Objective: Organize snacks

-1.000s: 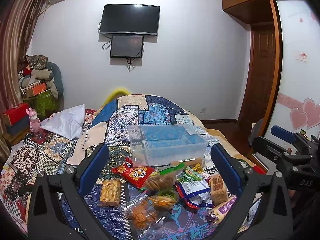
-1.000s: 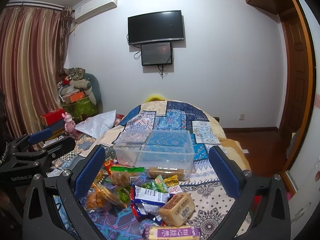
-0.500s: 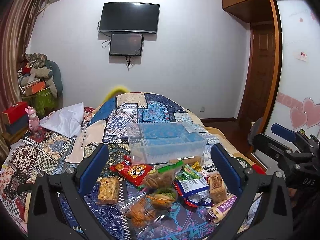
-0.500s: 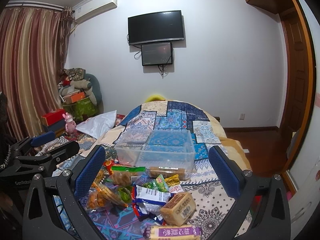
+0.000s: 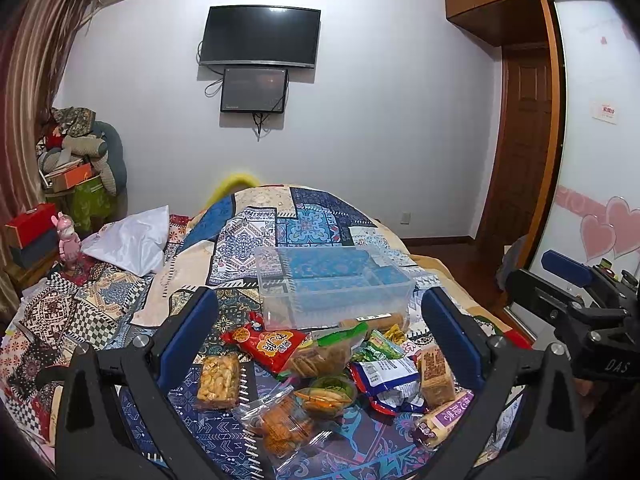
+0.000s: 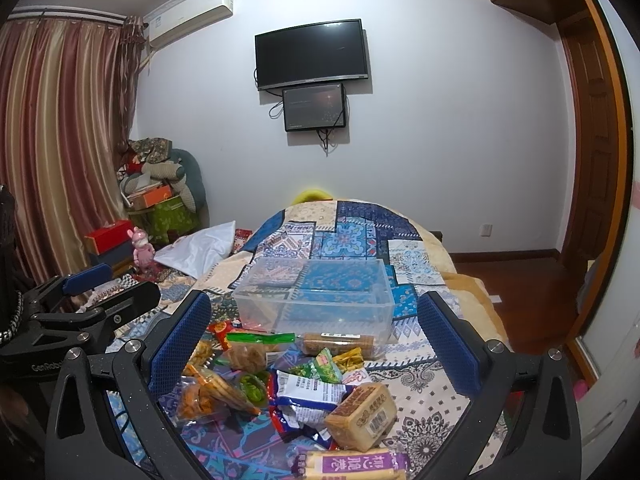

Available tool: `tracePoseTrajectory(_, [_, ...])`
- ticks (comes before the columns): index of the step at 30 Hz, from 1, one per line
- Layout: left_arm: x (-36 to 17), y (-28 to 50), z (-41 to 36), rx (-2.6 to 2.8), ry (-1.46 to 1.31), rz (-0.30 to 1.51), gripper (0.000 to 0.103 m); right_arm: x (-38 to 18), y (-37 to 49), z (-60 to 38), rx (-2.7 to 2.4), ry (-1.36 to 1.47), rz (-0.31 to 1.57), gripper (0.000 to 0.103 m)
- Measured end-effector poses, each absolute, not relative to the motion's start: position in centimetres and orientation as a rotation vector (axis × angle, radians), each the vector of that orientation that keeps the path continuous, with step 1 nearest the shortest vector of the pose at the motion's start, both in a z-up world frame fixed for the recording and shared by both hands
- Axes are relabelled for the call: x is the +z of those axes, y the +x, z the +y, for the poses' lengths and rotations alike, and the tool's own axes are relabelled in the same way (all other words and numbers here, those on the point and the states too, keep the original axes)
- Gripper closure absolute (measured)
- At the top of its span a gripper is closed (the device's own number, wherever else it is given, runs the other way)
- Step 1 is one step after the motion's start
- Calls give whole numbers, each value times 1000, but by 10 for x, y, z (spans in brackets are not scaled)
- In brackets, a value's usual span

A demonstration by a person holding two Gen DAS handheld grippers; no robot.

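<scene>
A pile of wrapped snacks lies on the patterned bedspread: a red bag (image 5: 267, 345), a nut bar (image 5: 218, 376), a blue-white packet (image 5: 386, 372), a brown cake block (image 6: 360, 410) and a purple-labelled pack (image 6: 354, 462). A clear plastic box (image 5: 334, 286) stands just behind the pile; it also shows in the right wrist view (image 6: 316, 298). A long brown biscuit pack (image 6: 338, 344) leans at its front. My left gripper (image 5: 320, 344) is open above the pile, holding nothing. My right gripper (image 6: 314, 344) is open and holds nothing.
The bed (image 5: 304, 220) runs toward the white wall with a TV (image 5: 260, 36). A white pillow (image 5: 132, 240) lies at the left. Boxes and a pink toy (image 5: 68, 238) stand at the far left. A wardrobe and wooden door (image 5: 524, 140) are at the right.
Both grippers stay open. The left wrist view has tilted up slightly, so the snacks and box sit a little lower in its frame. The right view is nearly unchanged.
</scene>
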State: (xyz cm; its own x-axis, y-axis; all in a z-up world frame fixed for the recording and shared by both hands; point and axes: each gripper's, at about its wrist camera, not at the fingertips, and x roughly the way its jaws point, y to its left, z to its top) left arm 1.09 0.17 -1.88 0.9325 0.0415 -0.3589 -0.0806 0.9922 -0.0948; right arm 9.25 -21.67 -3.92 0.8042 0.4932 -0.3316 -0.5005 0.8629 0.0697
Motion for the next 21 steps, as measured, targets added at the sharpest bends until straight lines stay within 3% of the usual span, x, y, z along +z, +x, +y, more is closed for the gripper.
tracePoseTrajectory(21, [-26, 14, 3, 53, -112, 381, 0, -46, 101, -219, 537, -20, 376, 0])
